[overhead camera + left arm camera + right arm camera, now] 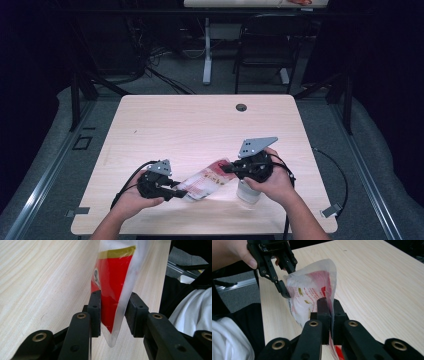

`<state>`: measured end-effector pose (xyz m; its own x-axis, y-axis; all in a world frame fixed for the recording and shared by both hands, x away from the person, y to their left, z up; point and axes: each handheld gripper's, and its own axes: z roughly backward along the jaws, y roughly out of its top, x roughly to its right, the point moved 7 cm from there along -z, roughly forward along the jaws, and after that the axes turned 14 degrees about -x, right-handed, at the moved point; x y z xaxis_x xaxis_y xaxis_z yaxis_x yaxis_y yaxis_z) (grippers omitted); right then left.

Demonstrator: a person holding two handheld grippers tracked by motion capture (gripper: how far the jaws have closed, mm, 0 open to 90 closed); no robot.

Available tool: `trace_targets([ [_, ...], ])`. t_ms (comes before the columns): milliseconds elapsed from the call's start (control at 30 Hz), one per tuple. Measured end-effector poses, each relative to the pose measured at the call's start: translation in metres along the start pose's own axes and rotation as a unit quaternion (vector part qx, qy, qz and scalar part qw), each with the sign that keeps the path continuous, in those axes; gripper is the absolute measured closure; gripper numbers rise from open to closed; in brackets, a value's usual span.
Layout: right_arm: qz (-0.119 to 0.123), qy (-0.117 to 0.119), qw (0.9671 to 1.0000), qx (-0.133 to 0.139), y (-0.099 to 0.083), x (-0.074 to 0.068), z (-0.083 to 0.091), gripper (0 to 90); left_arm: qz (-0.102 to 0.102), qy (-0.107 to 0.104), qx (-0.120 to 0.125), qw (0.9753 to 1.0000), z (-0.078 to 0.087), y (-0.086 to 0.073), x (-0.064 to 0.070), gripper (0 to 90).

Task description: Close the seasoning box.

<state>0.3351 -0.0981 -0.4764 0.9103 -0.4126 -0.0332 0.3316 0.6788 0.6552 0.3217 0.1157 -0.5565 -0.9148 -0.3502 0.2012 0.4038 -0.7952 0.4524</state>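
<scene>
A red-and-white plastic bag (205, 180) hangs stretched between both tongs just above the tabletop (200, 125). The right tongs (329, 305) are clamped tight on one edge. The left tongs (113, 312) straddle the opposite corner, jaws apart, only one pad touching the film.

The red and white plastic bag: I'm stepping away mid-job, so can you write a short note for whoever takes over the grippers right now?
Right gripper: shut on one edge of the plastic bag.
Left gripper: open, jaws on either side of the bag's other end; one pad touches it, the other stands off.
Bag: stretched between both grippers, low over the table's near edge.
Done: right-side grip.
Left: probably close the left gripper, then continue with the bag.
</scene>
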Motion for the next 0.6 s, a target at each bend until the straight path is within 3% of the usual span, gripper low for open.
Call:
trace_targets([
  [333,-0.007,-0.016,0.9996,0.022,-0.006,0.003,-0.001,88.0,-0.002,-0.004,-0.013,0.9999,0.008,0.005,-0.002,69.0],
  [600,-0.010,-0.013,0.9994,0.032,-0.008,0.004,0.001,87.8,-0.004,-0.002,-0.016,0.9999,0.014,0.008,-0.002,69.2],
])
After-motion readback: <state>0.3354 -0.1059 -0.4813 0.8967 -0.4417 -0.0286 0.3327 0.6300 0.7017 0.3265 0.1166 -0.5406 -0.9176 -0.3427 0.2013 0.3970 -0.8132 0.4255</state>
